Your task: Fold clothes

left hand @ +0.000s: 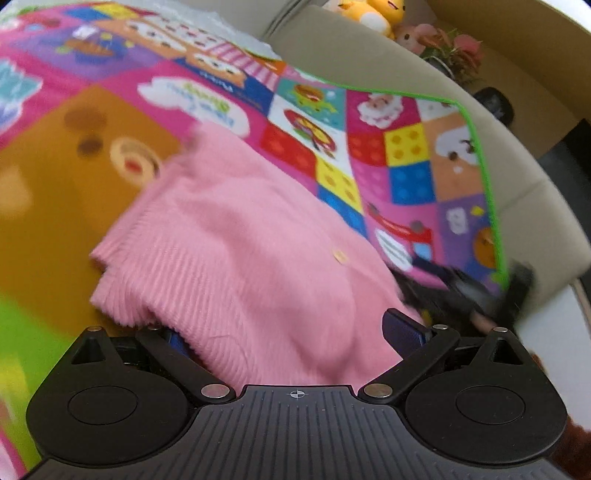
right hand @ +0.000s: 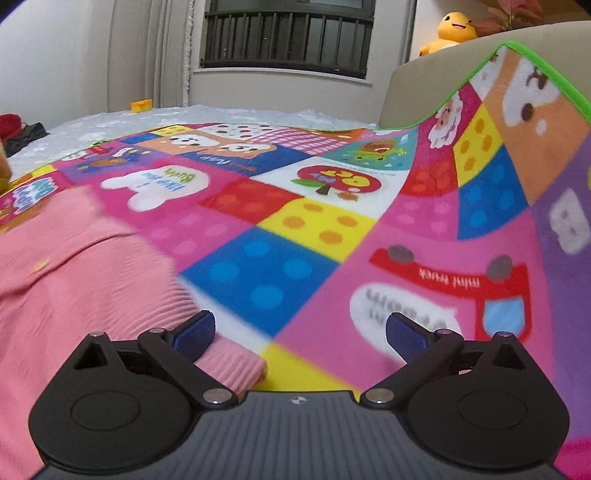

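The pink ribbed sweater (left hand: 236,251) lies bunched on the patchwork play mat (left hand: 406,155), spilling between the spread fingers of the left gripper (left hand: 295,332), which seems not to pinch it. The right gripper (right hand: 301,328) stands apart too, its left pad over the sweater's cuff. The mat's green-trimmed edge climbs a beige sofa (right hand: 424,81); a barred window (right hand: 288,33) sits behind.
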### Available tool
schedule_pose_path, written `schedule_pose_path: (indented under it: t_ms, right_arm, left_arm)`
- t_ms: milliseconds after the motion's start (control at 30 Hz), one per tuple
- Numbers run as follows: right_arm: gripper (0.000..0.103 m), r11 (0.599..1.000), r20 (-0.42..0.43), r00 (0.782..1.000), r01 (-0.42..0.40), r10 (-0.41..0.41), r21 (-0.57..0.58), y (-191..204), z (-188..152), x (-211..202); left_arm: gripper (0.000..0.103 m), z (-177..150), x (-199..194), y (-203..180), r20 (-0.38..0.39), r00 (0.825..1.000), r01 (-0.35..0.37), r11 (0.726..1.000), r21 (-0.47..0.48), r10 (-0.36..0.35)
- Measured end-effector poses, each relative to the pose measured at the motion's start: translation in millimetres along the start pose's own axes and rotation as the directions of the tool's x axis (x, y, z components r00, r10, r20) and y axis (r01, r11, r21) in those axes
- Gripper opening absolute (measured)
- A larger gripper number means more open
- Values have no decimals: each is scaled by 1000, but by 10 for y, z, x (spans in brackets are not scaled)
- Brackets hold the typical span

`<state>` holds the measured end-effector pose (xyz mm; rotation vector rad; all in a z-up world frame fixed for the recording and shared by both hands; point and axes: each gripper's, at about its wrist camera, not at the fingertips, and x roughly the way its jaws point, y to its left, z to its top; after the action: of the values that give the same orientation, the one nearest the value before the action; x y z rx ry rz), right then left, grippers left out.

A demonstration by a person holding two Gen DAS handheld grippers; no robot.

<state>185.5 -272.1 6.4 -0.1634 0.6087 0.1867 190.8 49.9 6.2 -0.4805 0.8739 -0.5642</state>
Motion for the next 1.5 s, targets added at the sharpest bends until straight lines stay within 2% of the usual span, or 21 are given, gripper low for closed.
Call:
schedule_pose_path:
  t_ms: [233,333,433,533,567,633,733,800,867,900,933,967,1000,1100,1167,1267,1367,1433,1500]
  right_arm:
    - [100,999,-7,999,-50,50,-19,283,-270,-405]
    - [100,994,-22,994,-111,111,-11,441,-317,-509]
    - [101,976,-35,979,-202,199,-80,550,-277,-633]
    - [103,973,24,980,-191,195,-131,524,-176,-799]
    - [103,977,50,981,-179,186,-115,475,-111,-832]
    - [103,985,109,981,-156,163,-72,377,23,-875]
    - [103,991,167,978,-122,129,-50,350,155,-790]
    - [103,992,169,978,-111,121,-65,432,190,-645]
    - [103,988,111,987,-99,112,-120,553,136,-449]
    - [103,983,68,993,-86,98,-163,626,82,-336]
    - [103,976,25,996,-74,81,-207,699,29,-222]
    - [103,972,29,998,-54,62,-227,718,-55,-183]
    - [103,969,35,998,-34,44,-245,734,-140,-146]
    - [103,980,23,999,-32,37,-194,633,-158,-167]
    - [103,979,21,1000,-6,10,-206,594,-184,-170]
    - [103,983,15,1000,-18,21,-182,525,-161,-209]
    - [103,990,32,997,-65,70,-125,464,-48,-284]
    - [103,992,68,991,-109,114,-71,439,67,-343]
    - [103,988,106,982,-154,155,-18,414,183,-401]
  left_arm:
    - [101,586,333,104,49,993,-113,990,81,109]
    - [101,701,416,85,61,986,-160,980,123,153]
    - [101,727,393,50,70,983,-179,973,148,170]
    - [101,631,113,-27,125,978,-186,968,170,166]
    - [101,594,13,-53,143,977,-181,968,173,157]
    - [101,463,-179,-130,157,983,-126,975,183,97]
    - [101,197,-284,-309,127,992,-39,968,248,7]
    - [101,-18,-226,-442,108,993,-84,938,337,50]
    - [101,-184,-108,-483,107,979,-200,890,410,171]
    - [101,-267,-49,-503,111,967,-256,858,444,231]
    - [101,-317,-24,-462,118,955,-297,839,457,273]
    - [102,-366,0,-420,126,941,-336,818,467,314]
    - [102,-391,-4,-370,134,930,-364,808,464,342]
    - [102,-385,-93,-207,166,893,-447,789,422,418]
    - [102,-354,-173,-111,170,884,-466,795,389,435]
    - [101,-334,-312,-82,154,912,-410,833,372,380]
    - [101,-325,-439,-191,135,962,-272,891,363,238]
    - [101,-280,-489,-305,150,979,-188,911,368,141]
    - [101,-240,-501,-427,166,985,-110,916,386,49]
